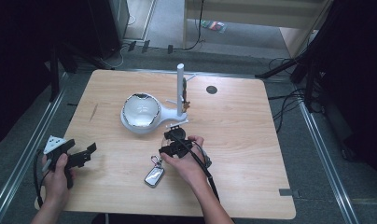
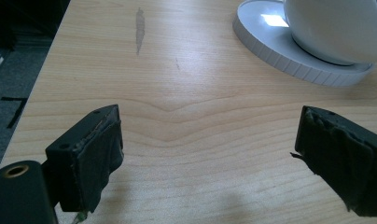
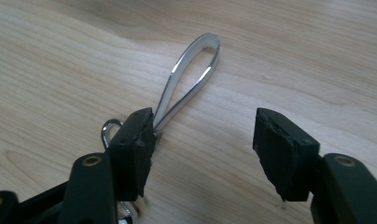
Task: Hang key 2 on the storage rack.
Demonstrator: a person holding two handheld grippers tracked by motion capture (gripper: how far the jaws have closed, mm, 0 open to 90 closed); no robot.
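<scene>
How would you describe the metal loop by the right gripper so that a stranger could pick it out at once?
Start at the white stand with its bowl-shaped dish on the wooden table, then come toward the person's right gripper. Between its open jaws lies the metal loop, flat on the wood. It is a slim, shiny, teardrop-shaped silver band, joined to the key fob.

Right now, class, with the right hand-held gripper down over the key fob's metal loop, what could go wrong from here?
1. In the right gripper view, the metal loop lies beside one pad of the right hand-held gripper, not centred; closing may pinch only its edge and let it slip.
2. The loop lies flat on the table, so the pads may scrape wood.
3. The key fob may drag along.
</scene>
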